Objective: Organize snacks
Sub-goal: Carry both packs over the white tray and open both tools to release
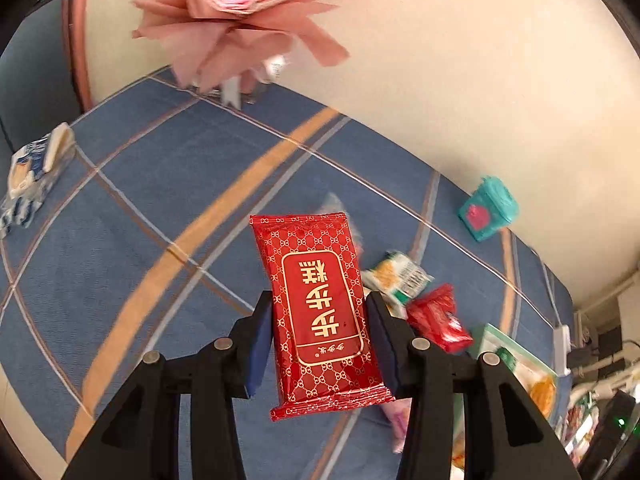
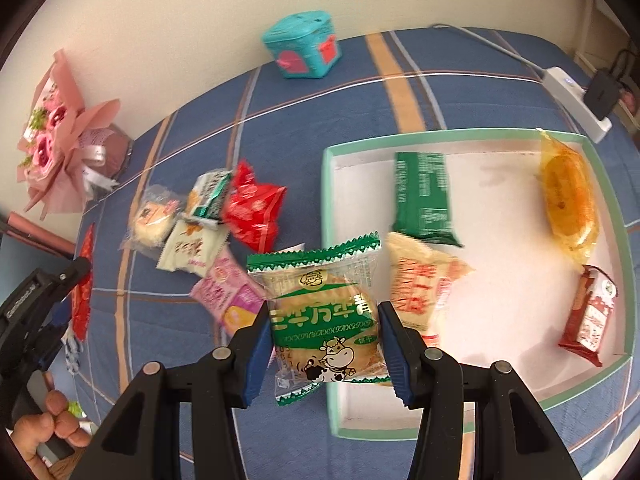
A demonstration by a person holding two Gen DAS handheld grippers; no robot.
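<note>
Above the blue plaid table (image 1: 168, 184), left claw (image 1: 320, 340) pinching a red packet (image 1: 320, 312), right claw (image 2: 324, 344) pinching a green biscuit pack (image 2: 324, 312) at the tray (image 2: 400, 138) edge, beside loose snacks (image 2: 224, 216).

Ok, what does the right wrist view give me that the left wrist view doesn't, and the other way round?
Right wrist only: the inside of the tray with its green packet, orange cake and dark red packet; the right tool shut on the green cow-print biscuit pack, at the tray's near-left rim; the whole loose pile.

Left wrist only: the left tool shut on the red gold-patterned packet, face-on; a blue-and-white pack far left.

Both: the teal box, pink bouquet, plaid cloth.
</note>
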